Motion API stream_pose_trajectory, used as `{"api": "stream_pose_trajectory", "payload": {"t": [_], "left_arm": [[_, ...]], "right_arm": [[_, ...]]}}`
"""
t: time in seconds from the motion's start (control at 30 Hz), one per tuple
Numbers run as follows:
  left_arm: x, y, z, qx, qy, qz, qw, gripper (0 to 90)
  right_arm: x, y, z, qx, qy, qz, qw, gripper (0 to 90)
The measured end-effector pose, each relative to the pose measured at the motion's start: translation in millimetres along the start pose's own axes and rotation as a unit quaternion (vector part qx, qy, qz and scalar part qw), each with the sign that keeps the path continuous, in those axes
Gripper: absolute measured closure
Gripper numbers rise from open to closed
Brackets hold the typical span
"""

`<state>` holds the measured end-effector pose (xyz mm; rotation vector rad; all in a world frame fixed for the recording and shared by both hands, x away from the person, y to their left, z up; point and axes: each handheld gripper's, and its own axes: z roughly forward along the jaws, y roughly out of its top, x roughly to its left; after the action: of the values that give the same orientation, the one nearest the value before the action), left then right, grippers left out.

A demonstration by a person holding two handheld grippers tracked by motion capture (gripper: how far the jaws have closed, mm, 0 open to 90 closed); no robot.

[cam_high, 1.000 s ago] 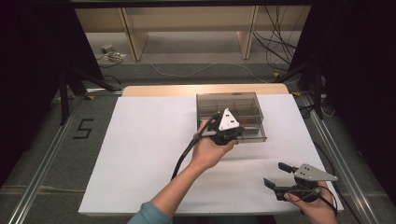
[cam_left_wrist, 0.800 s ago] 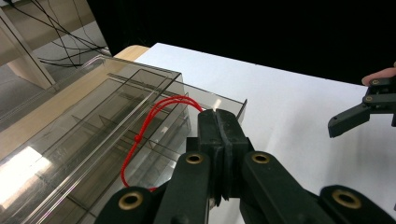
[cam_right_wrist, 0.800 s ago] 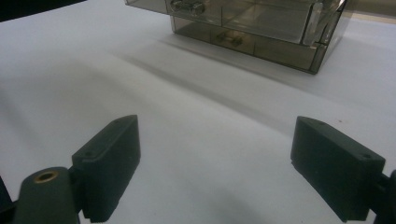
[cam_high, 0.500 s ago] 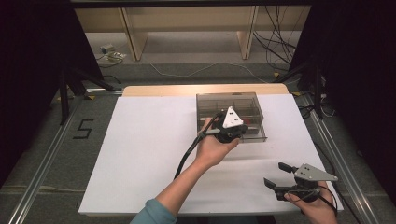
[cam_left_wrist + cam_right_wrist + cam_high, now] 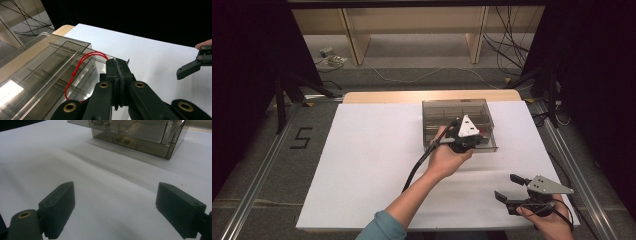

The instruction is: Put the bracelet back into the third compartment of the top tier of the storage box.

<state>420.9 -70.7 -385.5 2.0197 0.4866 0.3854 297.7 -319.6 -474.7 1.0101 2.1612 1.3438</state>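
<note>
- The left gripper (image 5: 468,141) hangs over the near right corner of the clear plastic box (image 5: 437,107), which stands on the far middle of the white table cover (image 5: 362,165).
- In the left gripper view its jaws are pressed together, and a red cord (image 5: 83,58) loops out from beneath them and lies across the box's top; whether the cord is pinched between the jaws cannot be told.
- The box is a smoky see-through organiser with inner partitions (image 5: 62,85); in the right gripper view small metal parts (image 5: 100,123) lie in its compartments.
- The right gripper (image 5: 512,189) sits low at the near right of the cover, well apart from the box, its jaws spread wide with nothing between them.
- The left hand (image 5: 443,159) grips the left gripper from below, its cable (image 5: 417,167) trailing toward the near edge.
</note>
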Motion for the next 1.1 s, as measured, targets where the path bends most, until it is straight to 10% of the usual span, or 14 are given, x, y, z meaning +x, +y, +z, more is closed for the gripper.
{"api": "stream_pose_trajectory", "payload": {"t": [1.1], "left_arm": [[-6.6,5.8,30.5,0.021,-0.011,0.008,0.9997,89.7]], "right_arm": [[-0.5,0.1,-0.5,-0.002,0.0,-0.002,1.0,16.1]]}}
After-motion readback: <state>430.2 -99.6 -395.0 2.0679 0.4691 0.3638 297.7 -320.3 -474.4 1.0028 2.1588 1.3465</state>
